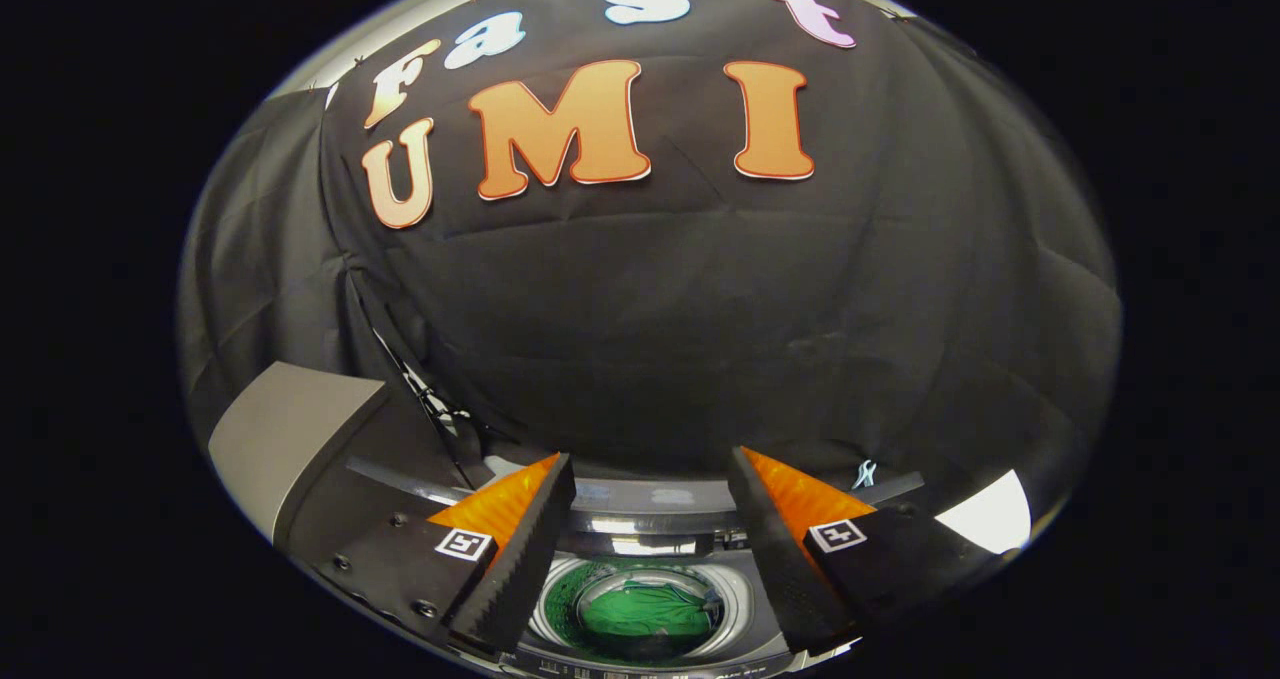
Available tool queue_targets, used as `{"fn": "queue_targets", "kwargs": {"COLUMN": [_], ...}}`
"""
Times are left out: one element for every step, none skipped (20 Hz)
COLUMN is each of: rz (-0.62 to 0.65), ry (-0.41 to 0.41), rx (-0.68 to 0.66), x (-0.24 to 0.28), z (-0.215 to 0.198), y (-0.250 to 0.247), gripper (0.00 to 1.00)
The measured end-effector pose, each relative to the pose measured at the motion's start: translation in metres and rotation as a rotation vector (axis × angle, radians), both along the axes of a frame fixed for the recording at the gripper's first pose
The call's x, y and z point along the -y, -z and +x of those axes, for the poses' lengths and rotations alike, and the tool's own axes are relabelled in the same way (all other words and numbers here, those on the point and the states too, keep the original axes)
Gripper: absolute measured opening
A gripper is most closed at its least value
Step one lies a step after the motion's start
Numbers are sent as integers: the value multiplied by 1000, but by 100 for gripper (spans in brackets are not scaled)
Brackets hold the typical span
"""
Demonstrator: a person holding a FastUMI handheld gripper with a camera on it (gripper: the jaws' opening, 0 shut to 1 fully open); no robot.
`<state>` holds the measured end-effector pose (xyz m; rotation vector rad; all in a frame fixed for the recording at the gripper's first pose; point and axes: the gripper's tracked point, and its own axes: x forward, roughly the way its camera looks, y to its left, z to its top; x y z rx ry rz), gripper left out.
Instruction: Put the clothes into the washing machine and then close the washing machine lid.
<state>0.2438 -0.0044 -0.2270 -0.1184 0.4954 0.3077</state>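
Observation:
My gripper (650, 479) hangs above the washing machine with its fingers spread wide apart and nothing between them. Below and between the fingers I look down into the round drum opening (560, 599) of the top-loading washing machine. A green garment (640, 609) lies crumpled at the bottom of the drum. The machine's lid (290, 439), a grey panel, stands raised at the left, behind the left finger. The machine's rear panel (650, 499) runs across just beyond the fingertips.
The booth's black cloth wall (700, 309) rises close behind the machine. A thin cable or rod (420, 389) hangs along the cloth beside the raised lid. A white patch (985, 514) shows at the far right, past the right finger.

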Motion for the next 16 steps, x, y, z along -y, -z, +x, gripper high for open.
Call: {"fn": "queue_targets", "kwargs": {"rz": [1,1,-2,-7,-23,-35,-35,-19,-1,7,9,10,15,23,33,43], "ry": [2,6,11,24,50,75,100,120,137,155,172,184,195,204,211,216], "rx": [-7,-15,-31,-61,-102,-126,-134,-141,-146,-138,-119,-96,-75,-56,-39,-21], "x": [2,4,8,13,22,31,36,39,39,40,43,44,49,49,48,46], "z": [-8,-18,-30,-42,-57,-73,-84,-94,-104,-111,-116,-119,-121,-126,-130,-133], "y": [3,9,15,28,44,59,71,78,79,77,71,64,55,46,38,28], "gripper": [99,99,99,99,99,99,99,100,99,99,99,99,99,99,99,99]}}
